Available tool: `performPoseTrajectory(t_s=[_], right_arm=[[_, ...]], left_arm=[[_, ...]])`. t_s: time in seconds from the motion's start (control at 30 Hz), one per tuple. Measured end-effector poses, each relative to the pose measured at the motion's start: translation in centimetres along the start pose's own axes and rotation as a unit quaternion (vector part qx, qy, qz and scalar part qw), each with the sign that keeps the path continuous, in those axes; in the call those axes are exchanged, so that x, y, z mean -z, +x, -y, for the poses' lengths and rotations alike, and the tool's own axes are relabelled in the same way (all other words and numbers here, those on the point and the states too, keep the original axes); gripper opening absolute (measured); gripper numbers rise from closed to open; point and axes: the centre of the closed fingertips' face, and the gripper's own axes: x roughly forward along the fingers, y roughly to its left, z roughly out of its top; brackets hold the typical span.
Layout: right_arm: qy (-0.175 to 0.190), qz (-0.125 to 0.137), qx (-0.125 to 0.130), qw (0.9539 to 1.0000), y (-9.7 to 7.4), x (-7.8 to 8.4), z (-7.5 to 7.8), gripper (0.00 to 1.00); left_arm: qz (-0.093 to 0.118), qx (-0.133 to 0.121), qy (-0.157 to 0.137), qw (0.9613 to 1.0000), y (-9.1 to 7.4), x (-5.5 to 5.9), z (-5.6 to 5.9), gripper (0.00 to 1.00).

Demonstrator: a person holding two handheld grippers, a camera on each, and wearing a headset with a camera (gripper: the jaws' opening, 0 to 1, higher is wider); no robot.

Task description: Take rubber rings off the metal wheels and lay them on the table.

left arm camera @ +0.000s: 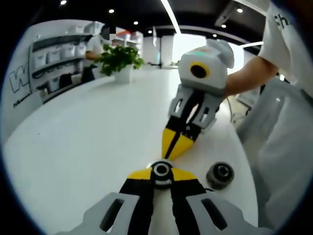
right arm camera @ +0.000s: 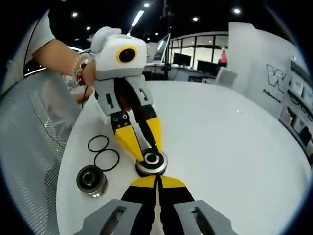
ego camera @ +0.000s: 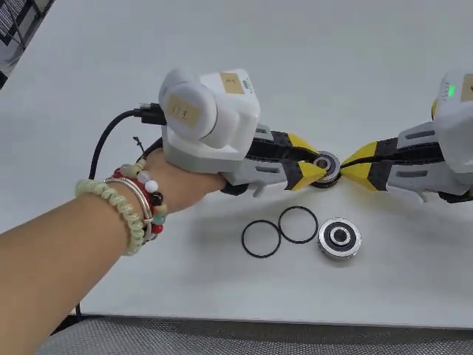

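Left gripper [ego camera: 316, 163] clamps a shiny round metal wheel [ego camera: 327, 168] on the white table [ego camera: 222, 74]; right gripper [ego camera: 349, 168], jaws pressed together, touches its rim. Two thin black rubber rings [ego camera: 279, 225] lie flat nearby.

— Is anything reading clearly?
— A tan sticker [ego camera: 182, 111] on the left gripper [ego camera: 318, 170] is showing dark handwriting, possibly "3 L", lying sideways.
— And behind?
— A big grey "W" is standing out on the white wall [left arm camera: 19, 81] in the left gripper view, and on the wall panel [right arm camera: 277, 77] in the right gripper view. The small print below is blurring out. "ch" is showing on a person's white shirt [left arm camera: 281, 29].
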Motion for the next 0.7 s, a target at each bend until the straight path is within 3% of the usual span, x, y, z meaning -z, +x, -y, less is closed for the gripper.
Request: performPoseTrajectory(t_s=[0.1, 0.23, 0.3, 0.4, 0.53, 0.7], right_arm=[[0.009, 0.000, 0.005, 0.9999, -0.01, -0.02, 0.06, 0.00], [0.085, 0.010, 0.008, 0.9963, -0.15, -0.01, 0.21, 0.00], [0.141, 0.020, 0.003, 0.9897, -0.24, -0.01, 0.37, 0.00], [0.217, 0.038, -0.014, 0.9754, -0.56, -0.24, 0.62, 0.00], [0.262, 0.046, -0.025, 0.9636, -0.56, 0.04, 0.78, 0.00], [0.326, 0.061, -0.045, 0.9424, -0.64, -0.22, 0.70, 0.00]], left_arm=[[-0.001, -0.002, -0.002, 1.0000, -0.04, 0.02, 0.03, 0.13], [-0.003, -0.005, -0.002, 1.0000, -0.03, 0.04, -0.01, 0.13], [-0.004, -0.006, -0.001, 1.0000, -0.03, 0.06, -0.04, 0.13], [-0.004, -0.008, -0.002, 1.0000, 0.01, 0.09, -0.08, 0.13], [-0.005, -0.008, 0.000, 1.0000, 0.05, 0.08, -0.07, 0.13], [-0.005, -0.008, 0.002, 0.9999, 0.08, 0.05, -0.04, 0.13]])
